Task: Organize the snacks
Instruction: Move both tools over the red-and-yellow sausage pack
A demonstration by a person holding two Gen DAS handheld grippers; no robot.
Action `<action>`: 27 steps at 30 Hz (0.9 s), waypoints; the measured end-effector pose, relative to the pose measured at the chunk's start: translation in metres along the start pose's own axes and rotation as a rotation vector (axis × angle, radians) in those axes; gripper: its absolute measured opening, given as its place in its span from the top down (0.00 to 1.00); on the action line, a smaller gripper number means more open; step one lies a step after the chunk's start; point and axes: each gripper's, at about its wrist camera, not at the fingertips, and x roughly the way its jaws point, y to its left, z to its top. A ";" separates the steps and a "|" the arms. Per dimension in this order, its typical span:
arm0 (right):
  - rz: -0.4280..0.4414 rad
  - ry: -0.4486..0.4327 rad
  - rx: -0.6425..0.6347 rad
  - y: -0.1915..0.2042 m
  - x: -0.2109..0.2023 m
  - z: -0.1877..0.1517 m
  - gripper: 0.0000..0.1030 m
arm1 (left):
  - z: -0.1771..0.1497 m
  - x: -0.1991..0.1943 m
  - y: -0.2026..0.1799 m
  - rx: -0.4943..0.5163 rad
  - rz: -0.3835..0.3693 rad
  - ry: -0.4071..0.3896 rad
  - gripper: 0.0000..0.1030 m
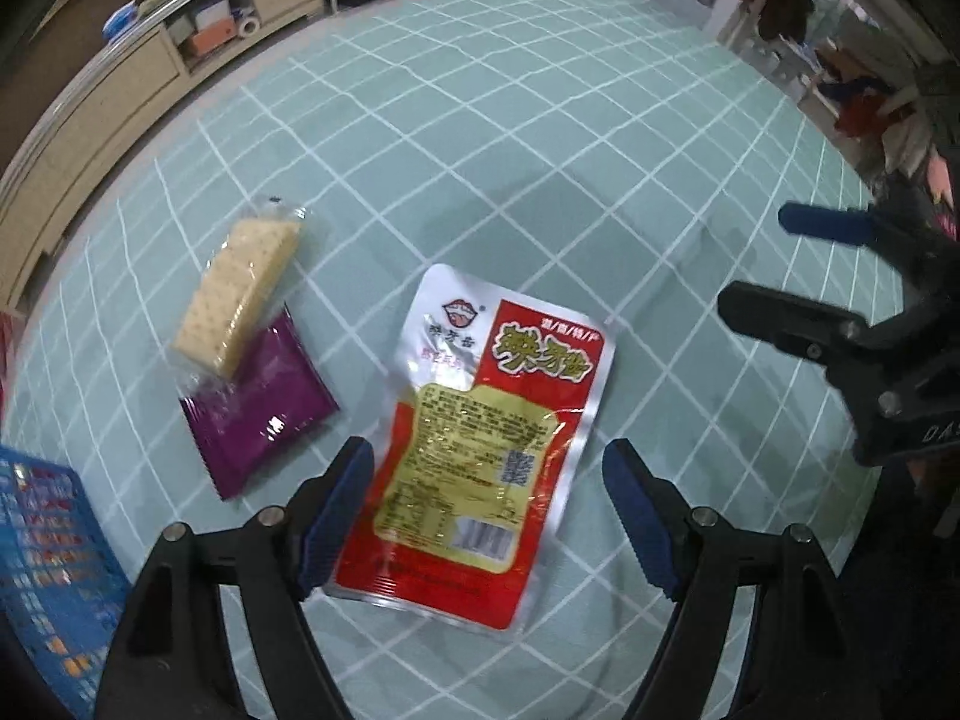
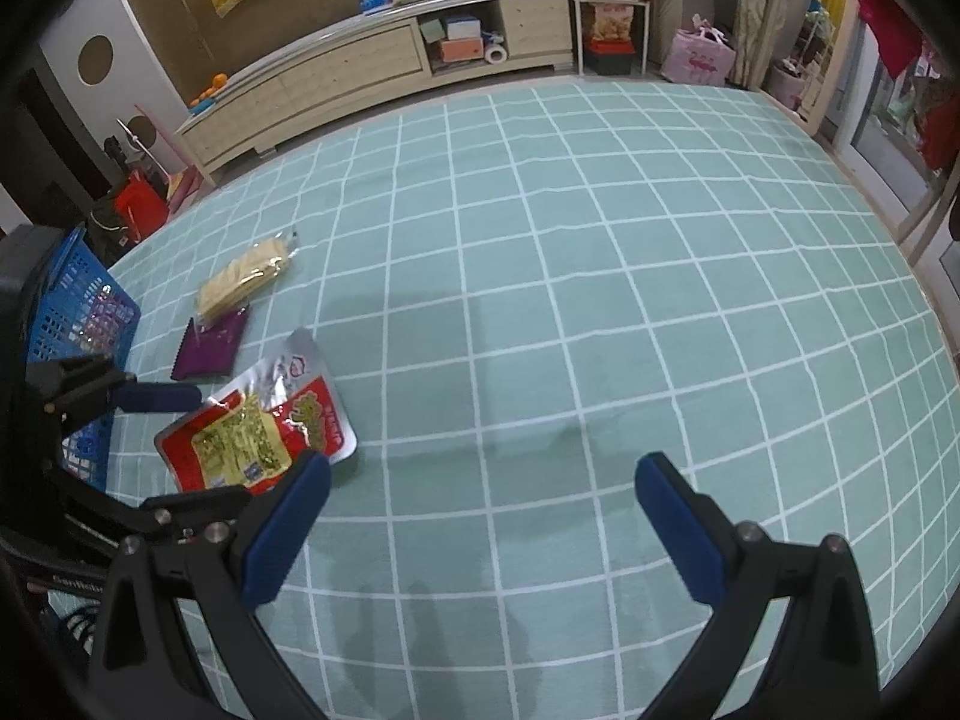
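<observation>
A red and white snack pack [image 1: 480, 432] [image 2: 264, 426] lies flat on the mint checked cloth [image 1: 480, 150]. My left gripper [image 1: 486, 450] hovers over it, open, with the pack between its blue pads and neither pad pressing on it. Left of the pack, a clear-wrapped cracker pack [image 1: 240, 294] [image 2: 246, 279] rests partly on a purple pouch [image 1: 258, 420] [image 2: 210, 348]. My right gripper [image 2: 483, 465] [image 1: 756, 258] stands open to the right of the pack, over bare cloth, holding nothing.
A blue plastic basket [image 1: 42, 570] [image 2: 78, 300] sits at the left edge, beside the pouch. A low cream cabinet [image 2: 336, 72], a pink bag [image 2: 702, 57] and a wire rack line the far wall. The cloth [image 2: 600, 270] stretches wide to the right.
</observation>
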 end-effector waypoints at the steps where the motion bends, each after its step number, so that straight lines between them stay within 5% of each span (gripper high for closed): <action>1: 0.002 -0.001 -0.001 0.000 0.000 0.000 0.00 | 0.000 0.001 0.000 0.017 -0.001 0.005 0.25; 6: 0.016 0.001 0.005 0.001 0.001 0.000 0.00 | -0.002 0.005 -0.003 0.081 -0.052 0.007 0.25; 12: 0.027 0.002 0.000 0.003 0.001 -0.001 0.00 | 0.002 0.007 -0.001 0.093 0.018 -0.017 0.25; 19: 0.035 0.016 -0.027 0.011 0.005 -0.001 0.00 | -0.004 0.018 -0.016 0.151 -0.001 0.031 0.25; 27: 0.058 -0.031 -0.070 0.018 -0.001 -0.002 0.00 | -0.023 0.001 -0.005 0.042 0.017 -0.040 0.25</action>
